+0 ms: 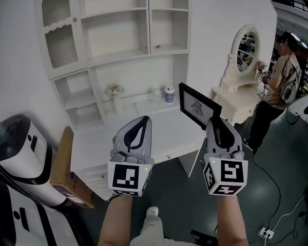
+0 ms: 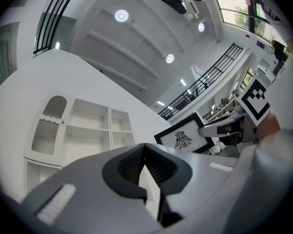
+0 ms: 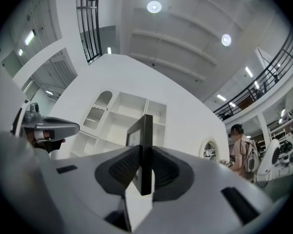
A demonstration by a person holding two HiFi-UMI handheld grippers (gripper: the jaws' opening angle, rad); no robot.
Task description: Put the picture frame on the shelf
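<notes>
At the far left, a cardboard box [image 1: 64, 169] is leaning against the side of the white desk [image 1: 169, 126]. Above the desk, the white shelf unit [image 1: 118, 35] is standing against the wall, its open compartments facing you. You are holding the left gripper [image 1: 140, 121] in the air over the desk front. Its jaws are sitting together with nothing between them, as the left gripper view [image 2: 145, 146] is showing. Behind it, at the back of the desk, a small vase of flowers [image 1: 116, 99] is standing, and a blue-and-white jar [image 1: 169, 94] is standing to its right.

You are carrying the picture frame [image 1: 197, 106] in the right gripper [image 1: 216, 121], up in the air above the desk's right end and well below the open shelves. The jaws are clamping its lower edge, and the frame is rising upright between the pads in the right gripper view [image 3: 145, 130]. To the right, an oval vanity mirror [image 1: 245, 47] is sitting on a white dresser, and a person [image 1: 282, 73] is standing beside it.
</notes>
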